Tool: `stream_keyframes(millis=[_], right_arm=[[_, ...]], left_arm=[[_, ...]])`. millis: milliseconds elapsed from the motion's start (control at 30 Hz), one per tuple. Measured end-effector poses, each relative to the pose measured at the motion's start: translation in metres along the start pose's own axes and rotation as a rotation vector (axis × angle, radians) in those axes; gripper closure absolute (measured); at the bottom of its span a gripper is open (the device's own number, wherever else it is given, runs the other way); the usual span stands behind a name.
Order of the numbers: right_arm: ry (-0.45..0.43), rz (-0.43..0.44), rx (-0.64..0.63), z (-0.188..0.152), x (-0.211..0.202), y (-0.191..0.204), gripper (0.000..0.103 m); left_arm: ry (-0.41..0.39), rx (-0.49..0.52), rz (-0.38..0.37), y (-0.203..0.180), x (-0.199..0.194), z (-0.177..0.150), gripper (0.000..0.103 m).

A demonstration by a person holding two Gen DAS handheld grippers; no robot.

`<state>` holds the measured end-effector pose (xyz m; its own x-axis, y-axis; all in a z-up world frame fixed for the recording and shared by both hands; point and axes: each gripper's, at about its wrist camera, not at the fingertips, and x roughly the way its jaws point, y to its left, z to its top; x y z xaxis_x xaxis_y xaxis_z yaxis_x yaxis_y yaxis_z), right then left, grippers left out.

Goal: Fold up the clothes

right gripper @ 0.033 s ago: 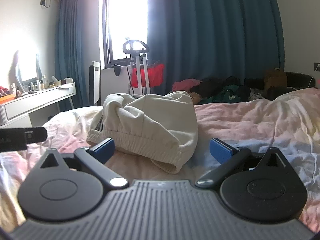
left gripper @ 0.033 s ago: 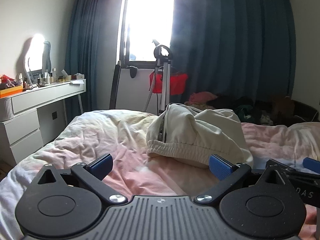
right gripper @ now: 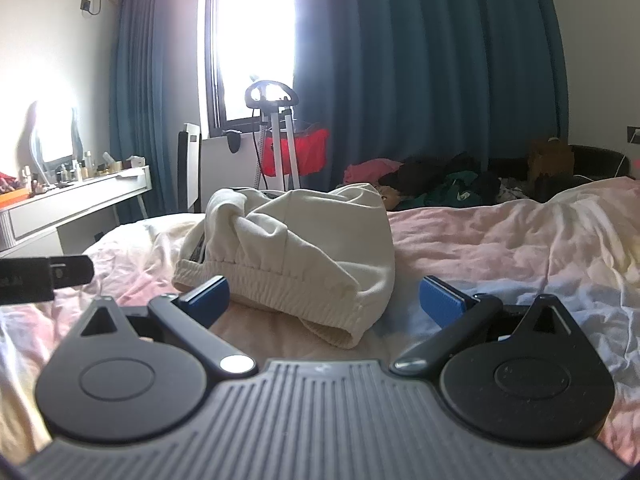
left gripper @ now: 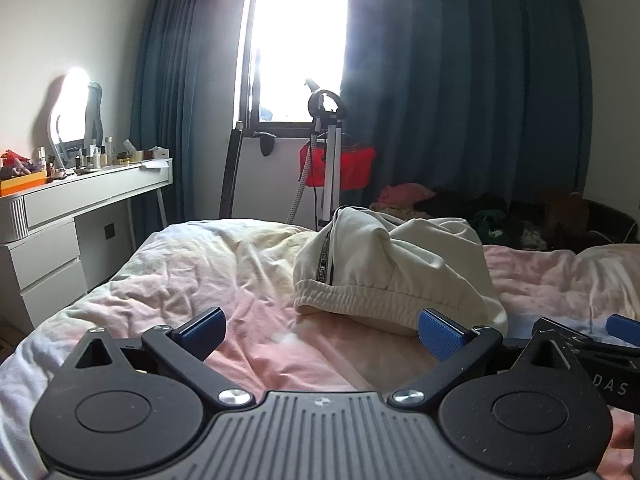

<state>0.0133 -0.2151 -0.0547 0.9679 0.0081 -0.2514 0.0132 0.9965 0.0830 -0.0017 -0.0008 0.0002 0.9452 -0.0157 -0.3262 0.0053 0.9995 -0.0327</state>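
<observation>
Nothing has shifted between the earlier frames and these: both grippers and the garment sit just as they did.

From the left wrist view, the left gripper (left gripper: 320, 330) hangs low over the bed (left gripper: 224, 280) with its blue-padded fingers spread wide and nothing between them. Ahead and a little to the right lies the cream garment (left gripper: 400, 268), bunched in a loose mound on the pink bedding, its ribbed elastic hem facing the camera and a dark tape strip showing in an open seam. The right gripper's tip pokes in at the right edge.

From the right wrist view, the right gripper (right gripper: 324, 300) is likewise wide apart and holds nothing; the cream garment (right gripper: 304, 248) sits just beyond its fingers, near but not touched.

As for progress, the garment is crumpled, not squared or flat, so it is not lying folded now. Spreading and folding seem to remain.
</observation>
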Motion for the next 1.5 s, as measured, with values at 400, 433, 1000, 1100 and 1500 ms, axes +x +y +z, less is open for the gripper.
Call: stream_keyframes(millis=[400, 433, 1000, 1100, 1500], right_arm=[[0.011, -0.01, 0.031, -0.002, 0.002, -0.006, 0.0], [0.011, -0.009, 0.03, -0.002, 0.002, -0.007, 0.0], [0.017, -0.003, 0.024, -0.003, 0.003, -0.002, 0.0], [0.031, -0.008, 0.02, -0.003, 0.004, -0.002, 0.0], [-0.041, -0.069, -0.045, 0.008, -0.01, 0.01, 0.0]], left_arm=[[-0.013, 0.068, 0.013, -0.01, -0.002, -0.005, 0.0], [-0.014, 0.066, 0.01, -0.011, -0.002, -0.005, 0.0], [-0.017, 0.067, 0.007, -0.01, -0.001, -0.004, 0.0], [-0.013, 0.064, -0.001, -0.01, -0.001, -0.003, 0.0], [-0.05, 0.144, 0.035, -0.008, -0.02, 0.01, 0.0]])
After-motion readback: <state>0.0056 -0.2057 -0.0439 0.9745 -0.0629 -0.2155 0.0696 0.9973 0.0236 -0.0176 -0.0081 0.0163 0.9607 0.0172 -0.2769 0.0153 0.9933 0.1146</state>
